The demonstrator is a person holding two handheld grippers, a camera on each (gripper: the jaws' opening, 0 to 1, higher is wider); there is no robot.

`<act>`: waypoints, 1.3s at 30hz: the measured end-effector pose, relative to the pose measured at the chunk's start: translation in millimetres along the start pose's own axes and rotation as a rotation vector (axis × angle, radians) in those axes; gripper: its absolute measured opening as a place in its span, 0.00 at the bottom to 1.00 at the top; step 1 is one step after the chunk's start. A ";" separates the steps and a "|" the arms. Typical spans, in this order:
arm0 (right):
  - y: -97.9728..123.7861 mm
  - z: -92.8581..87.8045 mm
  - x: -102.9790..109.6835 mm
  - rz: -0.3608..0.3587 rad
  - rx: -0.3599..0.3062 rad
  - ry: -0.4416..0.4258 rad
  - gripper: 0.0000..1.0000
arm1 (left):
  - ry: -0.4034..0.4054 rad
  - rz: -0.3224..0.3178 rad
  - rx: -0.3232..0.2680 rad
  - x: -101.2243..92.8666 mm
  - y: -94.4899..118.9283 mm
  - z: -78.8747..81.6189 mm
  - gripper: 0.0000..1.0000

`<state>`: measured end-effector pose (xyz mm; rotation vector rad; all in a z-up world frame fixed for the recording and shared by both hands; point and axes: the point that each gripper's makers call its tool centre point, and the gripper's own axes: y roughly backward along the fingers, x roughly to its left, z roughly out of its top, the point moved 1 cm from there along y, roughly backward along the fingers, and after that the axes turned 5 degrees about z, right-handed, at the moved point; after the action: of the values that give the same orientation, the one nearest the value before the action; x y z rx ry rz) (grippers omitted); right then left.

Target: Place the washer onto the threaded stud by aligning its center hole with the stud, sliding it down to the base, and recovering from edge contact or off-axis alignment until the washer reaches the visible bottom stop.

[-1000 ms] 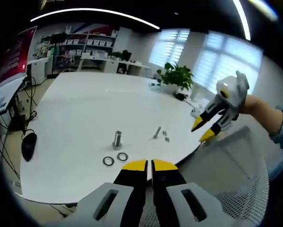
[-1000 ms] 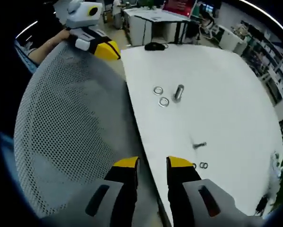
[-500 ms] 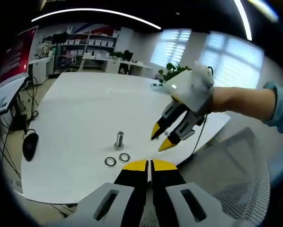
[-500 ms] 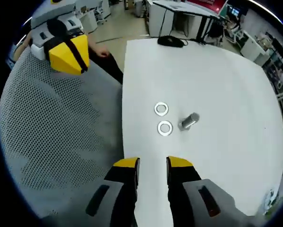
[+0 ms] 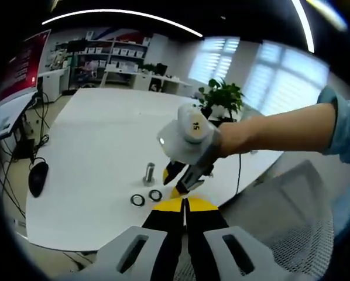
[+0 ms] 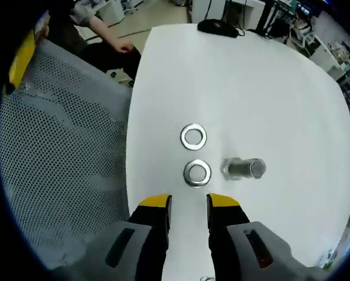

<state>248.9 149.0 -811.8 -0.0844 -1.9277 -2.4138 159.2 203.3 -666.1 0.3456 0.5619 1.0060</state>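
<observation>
In the right gripper view, the right gripper (image 6: 186,202) is seen at the bottom centre, its jaws parted by a narrow gap and holding nothing. Just beyond the tips, the near washer (image 6: 196,172) lies flat on the white desk (image 6: 268,88); a second washer (image 6: 193,136) lies a little farther on. The threaded stud (image 6: 243,168) stands just right of the near washer, untouched. A mesh chair back (image 6: 64,175) is seen at left.

In the left gripper view, the left gripper (image 5: 184,205) sits bottom centre with jaws closed or nearly so and empty.

Risk, as judged: a thin flat washer may slip or skid aside under the jaws, or be picked tilted, causing edge contact on the stud threads.
</observation>
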 end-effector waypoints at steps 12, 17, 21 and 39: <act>-22.8 9.8 -9.1 -0.012 0.048 0.037 0.31 | -0.002 -0.010 -0.025 -0.9 0.7 3.9 0.00; -24.9 13.9 -10.3 0.013 0.041 0.022 0.31 | 0.002 -0.011 -0.033 -0.8 0.8 5.1 0.00; -24.6 12.8 -7.9 0.018 0.043 0.064 0.32 | 0.000 -0.010 -0.036 -0.8 0.6 5.6 0.00; -22.8 13.7 -7.5 -0.024 0.037 0.058 0.23 | 0.000 -0.011 -0.039 -1.3 0.8 6.1 0.00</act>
<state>254.8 167.4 -831.5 0.0096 -1.9586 -2.3665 161.7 202.4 -660.4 0.3071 0.5429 1.0055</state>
